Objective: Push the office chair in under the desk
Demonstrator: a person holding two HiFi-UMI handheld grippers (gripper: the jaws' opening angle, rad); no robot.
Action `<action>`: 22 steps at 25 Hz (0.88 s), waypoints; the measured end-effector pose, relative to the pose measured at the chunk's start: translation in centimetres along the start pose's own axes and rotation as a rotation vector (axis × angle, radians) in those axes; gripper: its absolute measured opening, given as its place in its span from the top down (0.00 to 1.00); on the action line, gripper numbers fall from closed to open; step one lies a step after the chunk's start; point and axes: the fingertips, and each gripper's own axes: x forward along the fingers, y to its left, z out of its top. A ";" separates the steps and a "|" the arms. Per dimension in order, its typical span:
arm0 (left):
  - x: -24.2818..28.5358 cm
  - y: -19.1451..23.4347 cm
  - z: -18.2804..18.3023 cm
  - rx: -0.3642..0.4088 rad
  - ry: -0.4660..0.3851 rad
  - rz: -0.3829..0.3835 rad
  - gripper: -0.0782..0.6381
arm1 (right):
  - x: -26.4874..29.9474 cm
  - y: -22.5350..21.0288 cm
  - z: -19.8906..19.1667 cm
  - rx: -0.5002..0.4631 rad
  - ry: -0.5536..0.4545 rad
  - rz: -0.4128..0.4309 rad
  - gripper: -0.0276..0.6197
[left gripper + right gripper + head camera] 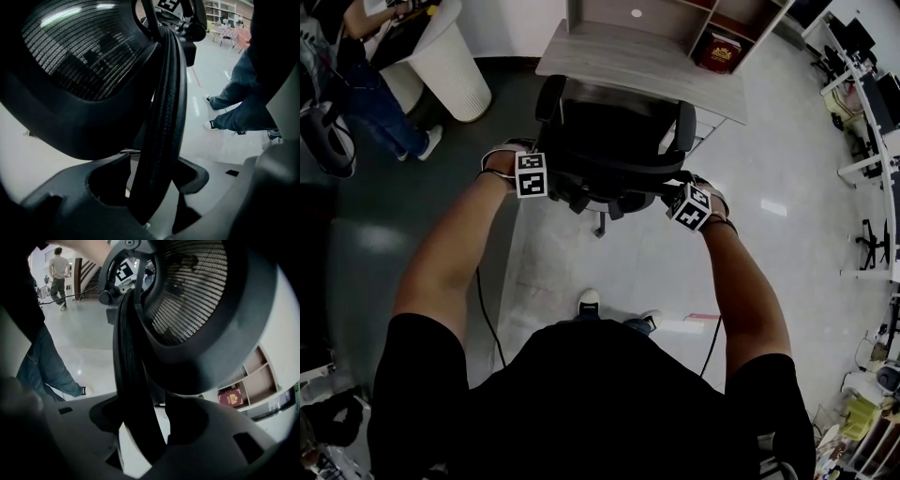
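A black office chair (pixel 614 131) stands in front of the grey desk (pixel 628 61), its seat partly under the desktop. My left gripper (pixel 553 183) is at the left end of the backrest's top rim and my right gripper (pixel 661 194) at the right end. In the left gripper view the black backrest rim (pixel 161 117) runs between the jaws of the left gripper (pixel 154 187), with a gap beside it. In the right gripper view the same rim (pixel 129 371) passes between the jaws of the right gripper (pixel 140 427), also with a gap. Both grippers are open around the rim.
A white round stand (pixel 450 56) and a person in jeans (pixel 380 103) are to the left of the desk. A red book (pixel 722 52) lies on the desk's shelf. More desks and chairs (pixel 862 94) line the right side. The holder's feet (pixel 589 302) are behind the chair.
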 end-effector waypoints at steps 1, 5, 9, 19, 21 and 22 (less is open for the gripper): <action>-0.3 0.1 0.0 -0.003 -0.002 0.005 0.55 | -0.3 -0.1 0.0 0.004 -0.002 -0.008 0.59; -1.4 0.6 -0.6 -0.014 -0.010 0.043 0.55 | -1.6 -0.3 0.3 0.004 -0.012 -0.040 0.59; -3.1 0.4 -0.8 -0.030 -0.028 0.074 0.55 | -3.1 -0.2 0.4 0.020 -0.032 -0.075 0.58; -7.0 0.6 -0.3 -0.159 -0.110 0.155 0.65 | -8.1 0.6 1.4 0.098 -0.130 -0.157 0.62; -8.2 0.2 0.0 -0.169 -0.131 0.166 0.67 | -9.4 0.8 1.5 0.118 -0.154 -0.176 0.64; -8.7 -0.2 0.1 -0.170 -0.142 0.167 0.69 | -10.0 0.9 1.6 0.135 -0.168 -0.183 0.64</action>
